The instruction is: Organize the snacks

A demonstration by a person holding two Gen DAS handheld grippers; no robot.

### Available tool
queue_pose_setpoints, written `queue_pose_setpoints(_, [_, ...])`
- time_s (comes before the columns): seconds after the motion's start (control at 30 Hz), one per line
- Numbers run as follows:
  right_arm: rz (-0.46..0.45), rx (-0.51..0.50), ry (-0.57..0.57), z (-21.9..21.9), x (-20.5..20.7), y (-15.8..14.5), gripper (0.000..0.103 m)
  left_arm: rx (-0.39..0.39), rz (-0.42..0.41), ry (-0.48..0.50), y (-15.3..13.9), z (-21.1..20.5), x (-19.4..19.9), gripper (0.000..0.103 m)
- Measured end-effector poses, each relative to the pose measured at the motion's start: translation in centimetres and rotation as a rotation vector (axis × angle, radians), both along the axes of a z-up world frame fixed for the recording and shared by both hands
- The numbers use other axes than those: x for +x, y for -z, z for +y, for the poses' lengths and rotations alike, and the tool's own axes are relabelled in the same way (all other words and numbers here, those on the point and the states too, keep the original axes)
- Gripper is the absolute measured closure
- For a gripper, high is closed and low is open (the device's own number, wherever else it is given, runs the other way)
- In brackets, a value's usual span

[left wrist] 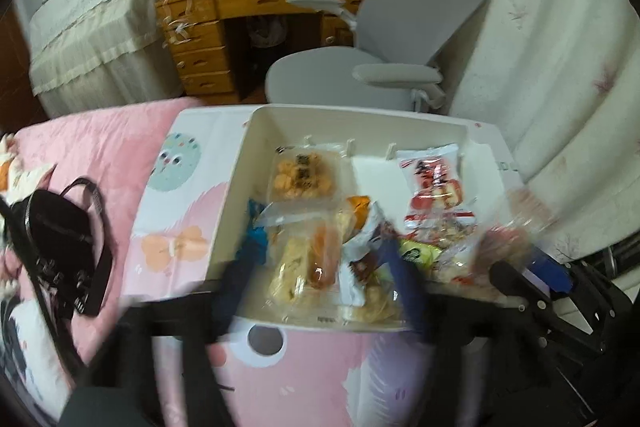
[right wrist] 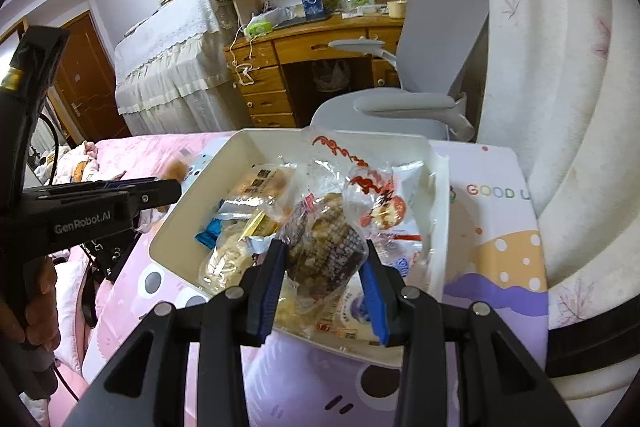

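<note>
two tools over one crowded bin

several snack packs lie heaped in the white bin (right wrist: 436, 187) on the pink bed cover (left wrist: 100, 155). the right tool (right wrist: 324, 267) pinches a dark grain bar pack (right wrist: 324, 247) above the bin's near side; its slick wrapper could slip and spill outside. the left tool (left wrist: 320, 267) is spread wide above the bin's near edge, empty, so it might snag loose wrappers

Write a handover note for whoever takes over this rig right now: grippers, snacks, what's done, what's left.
Left gripper: open, nothing between its fingers, above the bin's near edge.
Right gripper: shut on a clear snack pack, held over the bin.
Bin: white, on the pink bedspread, holding several packs, including a cookie tray and a red-and-white bag.
Done: most snacks are in the bin.
Left: drop the held pack in, probably tidy the pile.
</note>
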State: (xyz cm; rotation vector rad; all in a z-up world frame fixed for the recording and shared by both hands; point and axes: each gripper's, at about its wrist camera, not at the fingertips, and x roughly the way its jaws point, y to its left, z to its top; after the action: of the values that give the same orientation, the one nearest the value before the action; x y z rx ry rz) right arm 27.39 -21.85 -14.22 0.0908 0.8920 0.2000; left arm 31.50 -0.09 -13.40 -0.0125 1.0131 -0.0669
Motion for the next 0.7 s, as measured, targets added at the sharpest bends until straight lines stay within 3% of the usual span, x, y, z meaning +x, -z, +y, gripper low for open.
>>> queue_pose_setpoints(0.17, [0.025,0.001,0.017,0.0,-0.3,0.1,0.062,0.002,0.018,-0.04,0.1,1.2,-1.6,0.022])
queue_pose_setpoints(0.33, [0.042,-0.017,0.035,0.4,-1.8,0.2,0.048,-0.01,0.053,-0.04,0.9,2.2,-4.5,0.017])
queue_pose_setpoints(0.53, [0.147,-0.02,0.105,1.5,-5.3,1.7,0.042,-0.03,0.071,-0.002,1.7,2.8,-8.9,0.016])
queue_pose_setpoints(0.7, [0.232,-0.018,0.144,2.2,-10.0,2.2,0.034,-0.087,0.145,0.056,2.6,3.6,-12.4,0.016])
